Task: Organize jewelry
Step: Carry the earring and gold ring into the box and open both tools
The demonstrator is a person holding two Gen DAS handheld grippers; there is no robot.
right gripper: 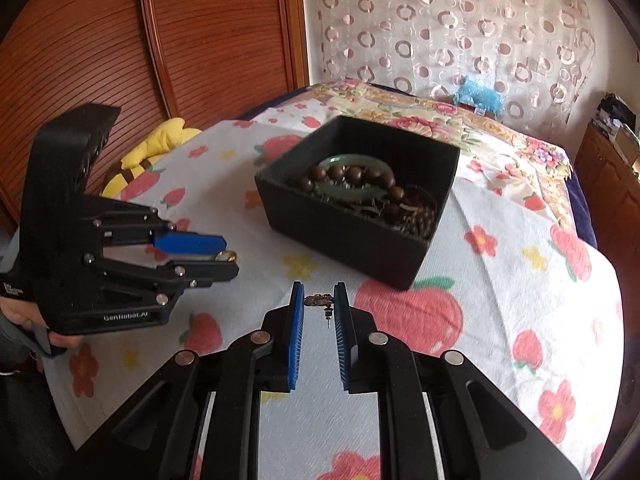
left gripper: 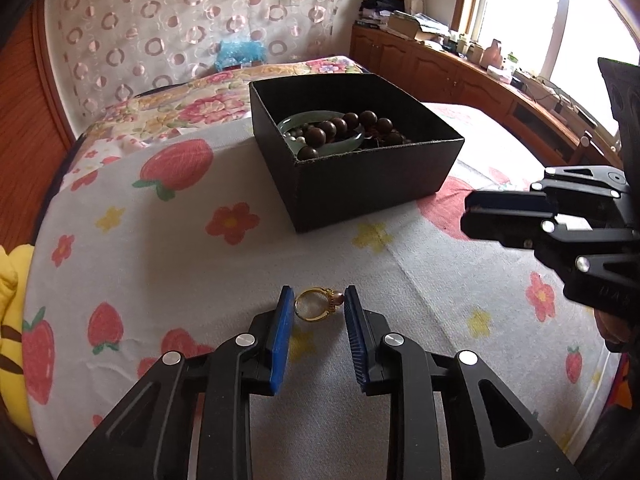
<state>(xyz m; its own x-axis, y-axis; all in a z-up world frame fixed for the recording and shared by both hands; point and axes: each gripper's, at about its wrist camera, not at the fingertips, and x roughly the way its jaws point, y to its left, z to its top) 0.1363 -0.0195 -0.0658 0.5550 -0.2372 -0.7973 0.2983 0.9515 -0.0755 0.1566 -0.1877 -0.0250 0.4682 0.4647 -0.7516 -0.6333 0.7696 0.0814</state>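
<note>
1. The gold ring (left gripper: pixel 316 305) sits between my left gripper (left gripper: pixel 319 300) fingertips, low in the middle of the left wrist view. Both blue pads (left gripper: pixel 280 340) touch its sides, so my left fingers are closed narrowly on it.
2. In the right wrist view, a small dark earring (right gripper: pixel 319 302) with a dangling post sits at my right gripper (right gripper: pixel 319 300) tips, low in the middle. The fingers stand narrow and clamp it.
3. The strawberry-print sheet (left gripper: pixel 160 248) lies under both. Whether the ring rests on it or is lifted, I cannot tell.
4. The black box (left gripper: pixel 360 184) stands beyond my fingertips, upper middle of both views, apart from both grippers.
5. Inside the box lie brown beads (left gripper: pixel 340 126) over a pale green bangle (left gripper: pixel 292 122).
</note>
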